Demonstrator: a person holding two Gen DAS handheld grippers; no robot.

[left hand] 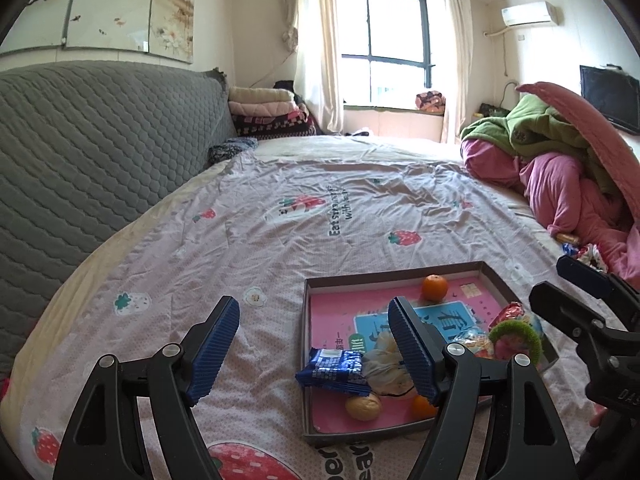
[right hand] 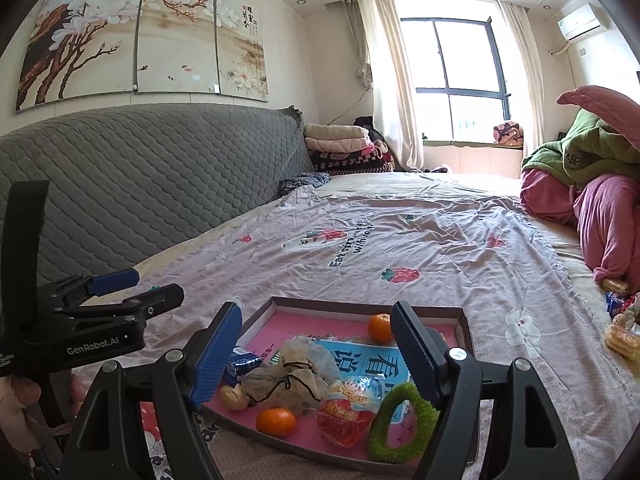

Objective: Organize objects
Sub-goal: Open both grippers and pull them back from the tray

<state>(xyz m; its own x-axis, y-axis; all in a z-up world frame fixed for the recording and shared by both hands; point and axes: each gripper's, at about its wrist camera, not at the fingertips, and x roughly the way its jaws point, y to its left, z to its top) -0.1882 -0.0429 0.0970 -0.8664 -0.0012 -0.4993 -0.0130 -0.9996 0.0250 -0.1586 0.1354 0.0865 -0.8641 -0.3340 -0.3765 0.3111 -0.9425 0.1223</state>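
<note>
Both grippers hover with fingers released over a shallow box on the bed.

The left gripper (left hand: pixel 316 348) and right gripper (right hand: pixel 320 356) grasp nothing. In the box (right hand: pixel 464 322) lie two oranges, one by the far wall (right hand: pixel 380 327), one near the front (right hand: pixel 276 421), beside a blue snack packet (left hand: pixel 336 371), a crumpled pouch (right hand: pixel 296 376), a red sweet bag (right hand: pixel 348 412) and a green fuzzy ring (right hand: pixel 400 424).

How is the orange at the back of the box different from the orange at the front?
The back orange sits alone on bare pink lining near the box's far wall; the front orange lies near the close edge, crowded by a pale drawstring bag and a red snack packet. The back orange shows a dark stem spot; the front one shows none. Both are small, round and bright orange.
</note>
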